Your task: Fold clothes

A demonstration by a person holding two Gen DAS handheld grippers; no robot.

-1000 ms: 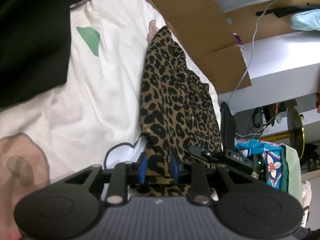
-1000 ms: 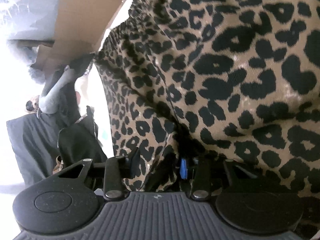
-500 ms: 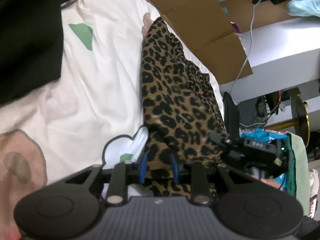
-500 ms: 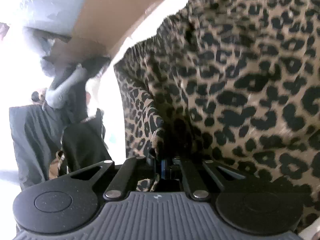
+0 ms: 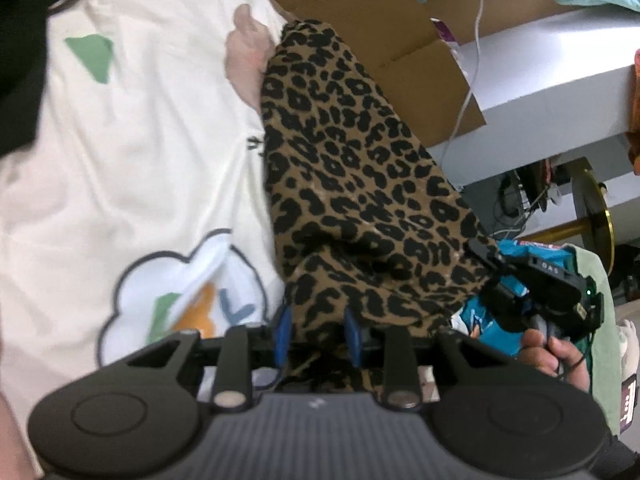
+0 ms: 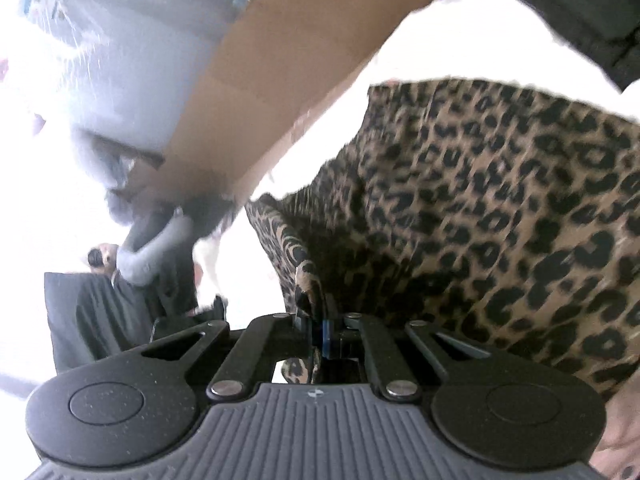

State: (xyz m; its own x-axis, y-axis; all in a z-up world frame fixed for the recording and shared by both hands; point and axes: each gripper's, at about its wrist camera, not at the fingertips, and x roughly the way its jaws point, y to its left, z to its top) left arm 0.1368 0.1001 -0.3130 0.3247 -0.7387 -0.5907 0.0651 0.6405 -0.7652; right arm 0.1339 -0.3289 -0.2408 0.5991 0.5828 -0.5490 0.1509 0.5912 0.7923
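A leopard-print garment (image 5: pixel 360 180) lies along the right side of a white printed bedsheet (image 5: pixel 140 140). Its near end is lifted and bunched. My left gripper (image 5: pixel 318 336) has a thick fold of that near end between its blue pads, which still press on it while the jaws are opening slightly. In the left wrist view my right gripper (image 5: pixel 532 292) is held by a hand (image 5: pixel 548 356) at the garment's right corner. In the right wrist view that gripper (image 6: pixel 318 332) is shut on a hem of the garment (image 6: pixel 500 220), whose cloth hangs raised in front of it.
A black garment (image 5: pixel 16 60) covers the sheet's far left. Brown cardboard (image 5: pixel 380 20) lines the bed's far edge, seen also as cardboard (image 6: pixel 280 80). A white cabinet (image 5: pixel 560 80) with a cable, a gold stand (image 5: pixel 592 216) and colourful cloth (image 5: pixel 516 256) sit to the right.
The right gripper's jaws closed on the garment's hem and rose, lifting the right corner off the bed. The left gripper shifted with its bunch of cloth, and the near end now stands higher.
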